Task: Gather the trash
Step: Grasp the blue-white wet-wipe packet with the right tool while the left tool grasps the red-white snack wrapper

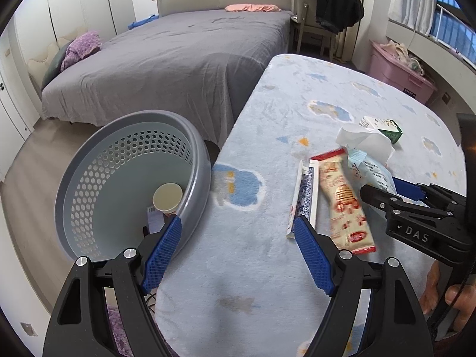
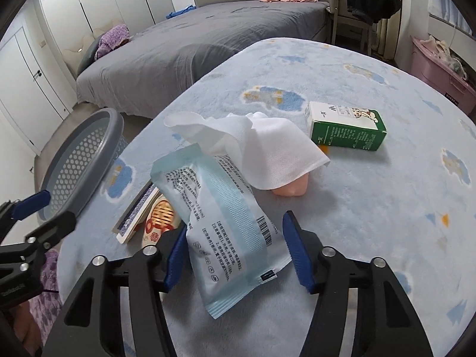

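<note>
- Blue plush cloth with cloud prints covers the desk [image 2: 372, 208]; a bed [image 1: 166, 59] stands behind it.
- Grey perforated basket [image 1: 131, 160] sits at the desk's left edge, touching it. Inside: a paper cup [image 1: 167, 197] and a flat item with a barcode beside it.
- Trash on the desk, all near one another: wipes pack [image 2: 226, 223], white tissue [image 2: 267, 148] coming out of its top, red-and-cream snack wrapper [image 1: 345, 202], thin blue-patterned box [image 1: 303, 193], green-and-white carton [image 2: 346, 128].
- Wrapper and thin box lie side by side, touching; the pack's upper end overlaps the wrapper in the right wrist view.
- Small peach lump [image 2: 291, 189] lies under the tissue's lower edge; what it is cannot be told.
- Carton lies on its side, apart from the pack, farther across the desk.
- Left tool [image 1: 238, 244]: jaws wide apart, nothing between them. It hangs over the desk's near left edge, one finger in front of the basket rim, the other over the thin box's near end.
- Right tool [image 2: 235, 250]: jaws straddle the pack's lower half. Left pad sits against the pack's edge; right pad stands clear of it, a gap showing. Not gripping.
- A hand [image 1: 446, 303] shows at the lower right of the left wrist view, behind the right tool.
</note>
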Demonstrator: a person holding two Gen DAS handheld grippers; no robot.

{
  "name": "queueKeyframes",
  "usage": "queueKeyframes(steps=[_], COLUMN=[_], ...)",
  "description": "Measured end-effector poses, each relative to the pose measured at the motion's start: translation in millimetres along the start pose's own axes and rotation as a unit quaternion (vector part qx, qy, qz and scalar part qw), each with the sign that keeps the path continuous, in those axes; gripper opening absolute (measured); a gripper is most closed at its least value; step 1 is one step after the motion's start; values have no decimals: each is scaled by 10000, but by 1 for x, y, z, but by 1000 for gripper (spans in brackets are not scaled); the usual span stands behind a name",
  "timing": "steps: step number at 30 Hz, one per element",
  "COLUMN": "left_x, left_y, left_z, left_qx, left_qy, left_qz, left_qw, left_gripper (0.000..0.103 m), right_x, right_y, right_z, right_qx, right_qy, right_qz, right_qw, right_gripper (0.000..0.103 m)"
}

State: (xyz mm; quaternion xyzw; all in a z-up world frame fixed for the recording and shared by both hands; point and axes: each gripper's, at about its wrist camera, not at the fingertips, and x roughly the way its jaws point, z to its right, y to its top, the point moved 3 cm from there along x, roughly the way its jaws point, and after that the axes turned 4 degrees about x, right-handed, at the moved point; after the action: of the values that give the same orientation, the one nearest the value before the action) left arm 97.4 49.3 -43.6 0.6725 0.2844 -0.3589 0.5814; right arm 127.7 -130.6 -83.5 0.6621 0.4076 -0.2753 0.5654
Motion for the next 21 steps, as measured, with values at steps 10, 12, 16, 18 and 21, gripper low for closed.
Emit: queueKeyframes(steps=[10,12,16,18,21], left_x=[6,8,16,20,26], left_y=[-2,-2,-2,-2,-2], left_z=[33,43,62,69,79], left_qx=[213,263,313,317,299], left_qy=[-279,-354,-504,-543,-566], left_qz=[-65,-79,-152,-190,-225], left_qw=[9994,9990,9981,9978,9977], left_gripper=[77,77,77,77,77], right_x=[-40,-49,-66,-72,-78], right_y=[-27,-34,-50,-59,-70], right_z=[19,25,43,53,64], right_qx=[488,579,814,934,1061], right_qy=[-48,-103,-309,-364,-384], right_qz=[224,268,423,465,497], right_qw=[9985,9979,9953,9939,9924], right_gripper=[56,56,56,56,56])
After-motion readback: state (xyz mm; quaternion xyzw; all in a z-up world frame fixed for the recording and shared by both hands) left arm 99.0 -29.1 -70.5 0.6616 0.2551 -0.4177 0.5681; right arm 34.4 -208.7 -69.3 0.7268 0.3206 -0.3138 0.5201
